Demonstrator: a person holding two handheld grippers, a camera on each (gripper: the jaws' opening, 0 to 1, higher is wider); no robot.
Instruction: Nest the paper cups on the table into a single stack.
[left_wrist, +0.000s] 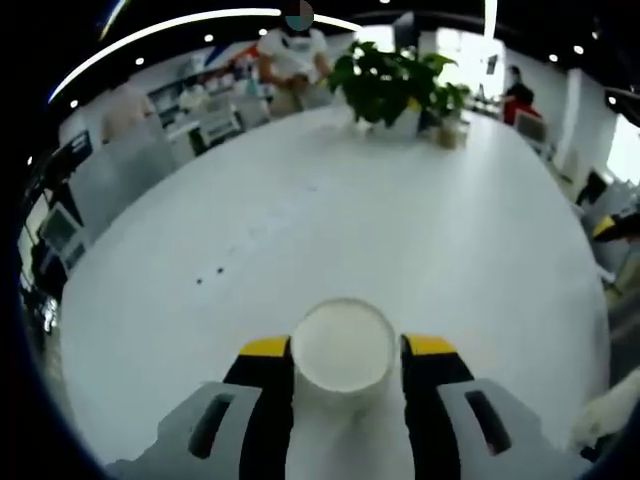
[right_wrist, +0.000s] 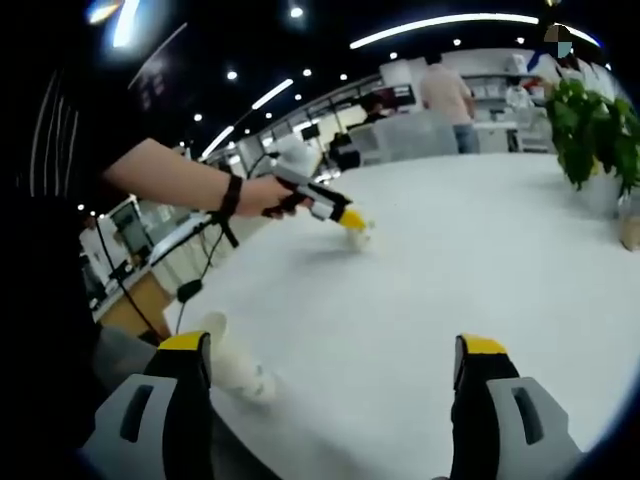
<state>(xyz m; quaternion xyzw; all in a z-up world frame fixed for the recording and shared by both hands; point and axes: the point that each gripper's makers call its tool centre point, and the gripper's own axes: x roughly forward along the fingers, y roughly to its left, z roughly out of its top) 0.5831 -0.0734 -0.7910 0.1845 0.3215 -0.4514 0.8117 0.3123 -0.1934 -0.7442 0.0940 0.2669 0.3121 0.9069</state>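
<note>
A white paper cup (left_wrist: 343, 352) sits between the yellow-tipped jaws of my left gripper (left_wrist: 345, 345), which is shut on it, its open mouth facing the camera. In the right gripper view a person's hand holds that left gripper (right_wrist: 340, 214) low over the white table (right_wrist: 420, 290), with the cup (right_wrist: 362, 236) at its tip. My right gripper (right_wrist: 333, 350) stands open with nothing between its jaws. Another white paper cup (right_wrist: 236, 364) lies on its side on the table just right of its left jaw.
A potted green plant (left_wrist: 392, 85) (right_wrist: 590, 125) stands at the table's far end, with a small jar (left_wrist: 447, 132) beside it. A white object (left_wrist: 608, 420) shows at the lower right edge. Desks, screens and people stand beyond the table.
</note>
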